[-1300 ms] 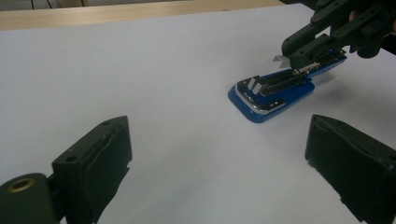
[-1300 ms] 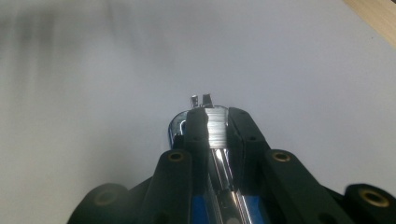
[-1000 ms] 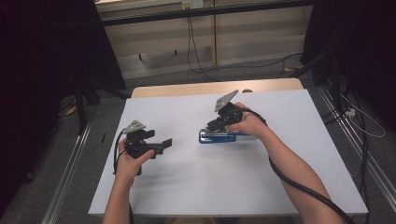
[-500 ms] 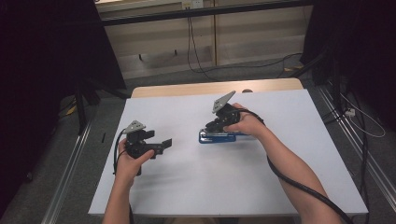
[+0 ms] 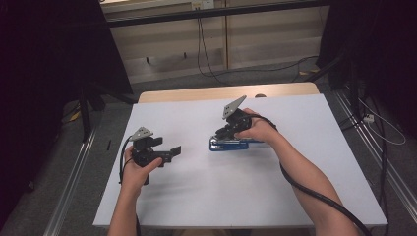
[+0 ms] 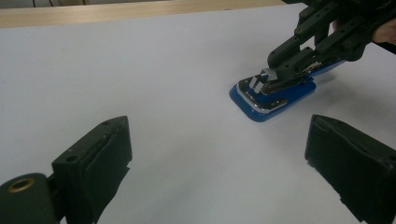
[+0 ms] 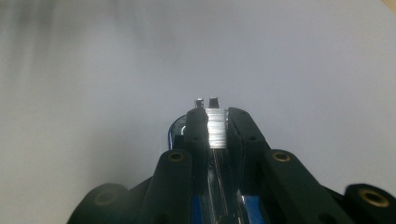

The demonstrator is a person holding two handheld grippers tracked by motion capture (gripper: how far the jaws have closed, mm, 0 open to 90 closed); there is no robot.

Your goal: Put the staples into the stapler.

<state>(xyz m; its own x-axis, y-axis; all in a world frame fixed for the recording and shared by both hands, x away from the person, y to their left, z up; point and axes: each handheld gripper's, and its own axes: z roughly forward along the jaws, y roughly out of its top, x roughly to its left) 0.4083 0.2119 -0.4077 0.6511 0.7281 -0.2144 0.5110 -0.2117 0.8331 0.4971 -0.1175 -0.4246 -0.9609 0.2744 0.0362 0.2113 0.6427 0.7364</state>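
Observation:
A blue stapler point(image 5: 229, 146) lies flat near the middle of the white table point(image 5: 221, 196); in the left gripper view its blue base and chrome magazine point(image 6: 275, 99) face me. My right gripper point(image 5: 224, 132) points down onto the stapler's top, shut on a silvery ridged staple strip point(image 7: 216, 128) held between its pads over the stapler point(image 7: 176, 131). That strip point(image 6: 259, 82) sits at the stapler's front end under the right gripper point(image 6: 276, 74). My left gripper point(image 5: 172, 152) hovers at the left, a hand's width from the stapler, jaws wide open point(image 6: 219, 154) and empty.
A wooden strip point(image 5: 196, 94) runs along the table's far edge. Cables point(image 5: 211, 69) lie on the floor beyond it, and metal rails point(image 5: 74, 187) flank the table. Bare white surface lies in front of and around both hands.

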